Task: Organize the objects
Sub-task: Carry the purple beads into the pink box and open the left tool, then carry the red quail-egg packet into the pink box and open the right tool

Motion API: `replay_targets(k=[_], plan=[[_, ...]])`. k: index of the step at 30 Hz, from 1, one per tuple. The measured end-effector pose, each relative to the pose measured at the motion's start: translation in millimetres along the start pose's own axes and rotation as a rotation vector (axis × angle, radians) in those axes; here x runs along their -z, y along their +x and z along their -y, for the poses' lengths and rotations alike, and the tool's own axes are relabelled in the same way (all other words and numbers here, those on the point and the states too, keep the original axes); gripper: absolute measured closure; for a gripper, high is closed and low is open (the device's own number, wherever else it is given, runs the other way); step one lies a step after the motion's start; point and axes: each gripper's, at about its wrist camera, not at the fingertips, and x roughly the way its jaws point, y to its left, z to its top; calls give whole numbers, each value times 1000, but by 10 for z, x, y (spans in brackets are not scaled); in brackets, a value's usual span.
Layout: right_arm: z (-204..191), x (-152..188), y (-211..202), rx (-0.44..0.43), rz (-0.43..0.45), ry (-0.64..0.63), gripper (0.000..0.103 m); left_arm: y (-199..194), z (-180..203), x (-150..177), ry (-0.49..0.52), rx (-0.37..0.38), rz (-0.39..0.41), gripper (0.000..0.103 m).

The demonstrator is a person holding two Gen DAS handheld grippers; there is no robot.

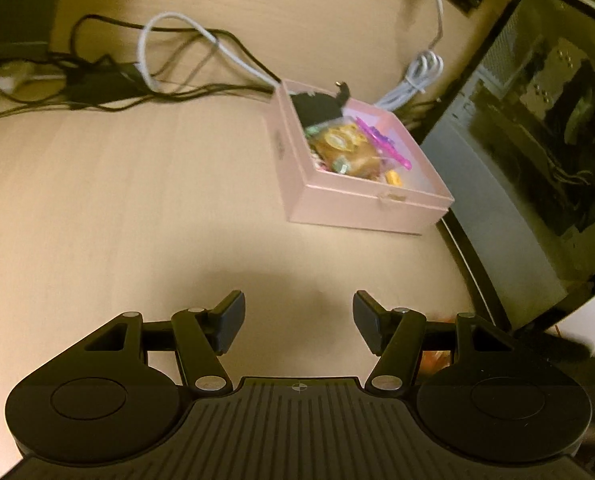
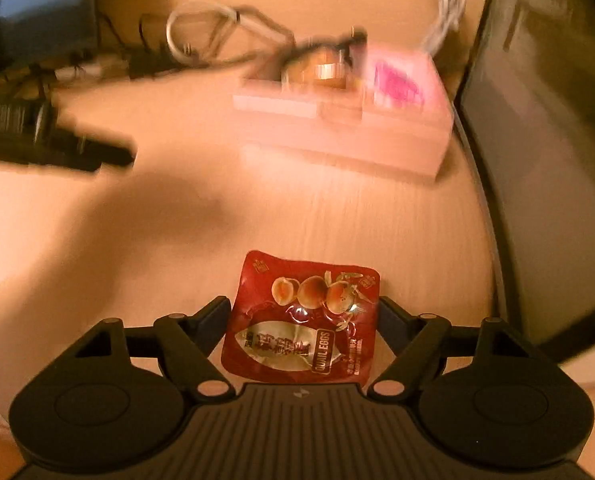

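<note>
Angled down over the pale wooden desk (image 2: 137,240), the right gripper (image 2: 301,316) straddles a glossy red foil quail-egg snack packet (image 2: 301,320) at lower centre, jaws wide; contact is unclear. The left gripper (image 1: 299,320), partly open, holds nothing. The open pink cardboard box (image 1: 361,204) of trinkets sits at right of centre.

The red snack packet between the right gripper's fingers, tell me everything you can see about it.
The red snack packet is a small, glossy foil-like pouch, sealed and slightly crinkled, printed with pictures of halved eggs, a silver panel and the words QUAIL EGGS. It sits face up against the pale wooden table, in front of the pink box. It lies between the right gripper's fingers, its side edges close to both pads; whether they press on it I cannot tell.
</note>
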Motion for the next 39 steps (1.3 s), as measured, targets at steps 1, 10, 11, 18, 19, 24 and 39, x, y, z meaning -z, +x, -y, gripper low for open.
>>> replay_targets(k=[1,10,11,18,19,24,39], plan=[[38,-146,-86,0,42,8,24,-36,-39,13,-8,0,1,39],[494,-1560,-261,138,387,105,10,-26,-250,43,-59,12,-23,39],[525,-1565,-194,147,366,121,10,-6,-256,37,-58,12,-28,39],[474,-849,112,121,221,105,16,208,-225,-172,-69,28,-33,39],[484,-753,178,126,190,97,19,242,-187,-248,-65,36,-21,39],[475,-567,424,197,127,86,36,489,160,-723,7,25,68,39],[451,-753,843,210,133,99,36,959,-8,-859,66,-323,24,9]])
